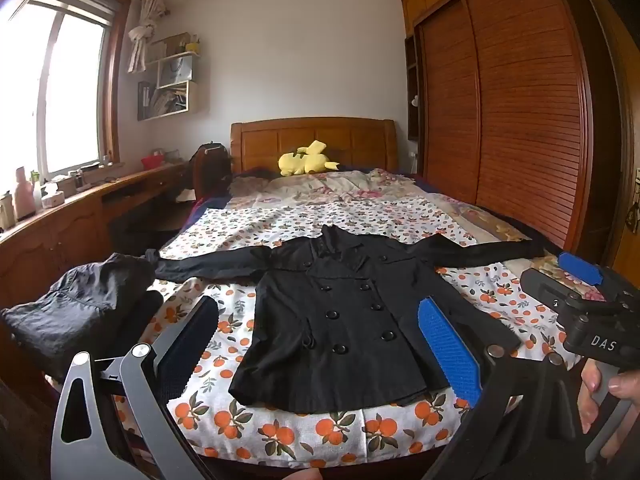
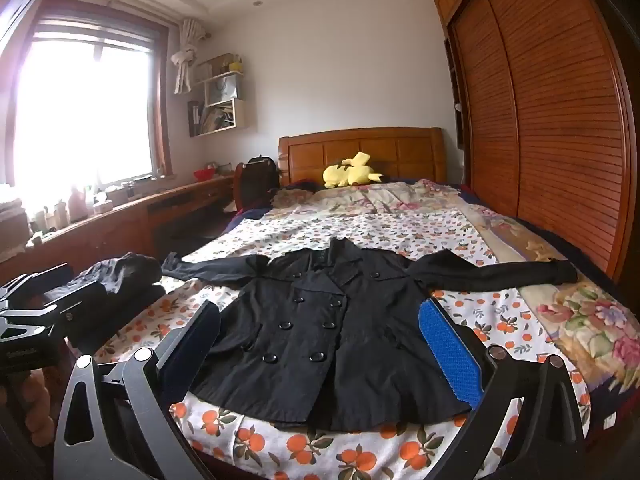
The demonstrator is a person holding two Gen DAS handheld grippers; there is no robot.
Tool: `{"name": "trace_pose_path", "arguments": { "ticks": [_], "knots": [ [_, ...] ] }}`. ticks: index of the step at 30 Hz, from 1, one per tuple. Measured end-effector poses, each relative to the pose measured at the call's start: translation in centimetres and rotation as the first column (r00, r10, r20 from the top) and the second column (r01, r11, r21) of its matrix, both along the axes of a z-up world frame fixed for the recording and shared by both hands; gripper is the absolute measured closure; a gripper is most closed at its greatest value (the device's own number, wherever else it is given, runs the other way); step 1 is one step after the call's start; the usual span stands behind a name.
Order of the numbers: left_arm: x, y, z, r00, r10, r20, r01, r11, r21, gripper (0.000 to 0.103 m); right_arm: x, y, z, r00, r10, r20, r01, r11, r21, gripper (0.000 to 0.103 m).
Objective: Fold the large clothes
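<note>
A black double-breasted coat (image 1: 340, 320) lies flat and face up on the bed, buttoned, with both sleeves spread out to the sides. It also shows in the right wrist view (image 2: 320, 340). My left gripper (image 1: 320, 344) is open and empty, held above the coat's hem near the foot of the bed. My right gripper (image 2: 320, 348) is open and empty too, above the hem. The right gripper's body also shows in the left wrist view (image 1: 576, 292), at the right.
The bed has an orange-print sheet (image 1: 320, 432). A pile of dark clothes (image 1: 80, 312) sits at the bed's left corner. A yellow plush (image 1: 306, 160) lies by the wooden headboard. A wardrobe (image 1: 512, 112) stands on the right, a desk (image 1: 80, 208) on the left.
</note>
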State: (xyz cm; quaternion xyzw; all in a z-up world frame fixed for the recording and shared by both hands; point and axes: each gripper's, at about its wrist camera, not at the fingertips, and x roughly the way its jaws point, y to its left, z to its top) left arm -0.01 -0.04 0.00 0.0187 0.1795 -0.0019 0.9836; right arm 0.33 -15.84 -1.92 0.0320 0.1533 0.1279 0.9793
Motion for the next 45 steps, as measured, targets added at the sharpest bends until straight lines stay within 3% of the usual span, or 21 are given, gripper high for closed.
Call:
{"name": "trace_pose_path", "arguments": {
  "ticks": [45],
  "knots": [
    [0.01,0.13,0.12,1.000,0.004,-0.003,-0.004,1.000,-0.005,0.002,0.02,-0.01,-0.01,1.000,-0.001,0.001,0.001,1.000,-0.004,0.007]
  ]
}}
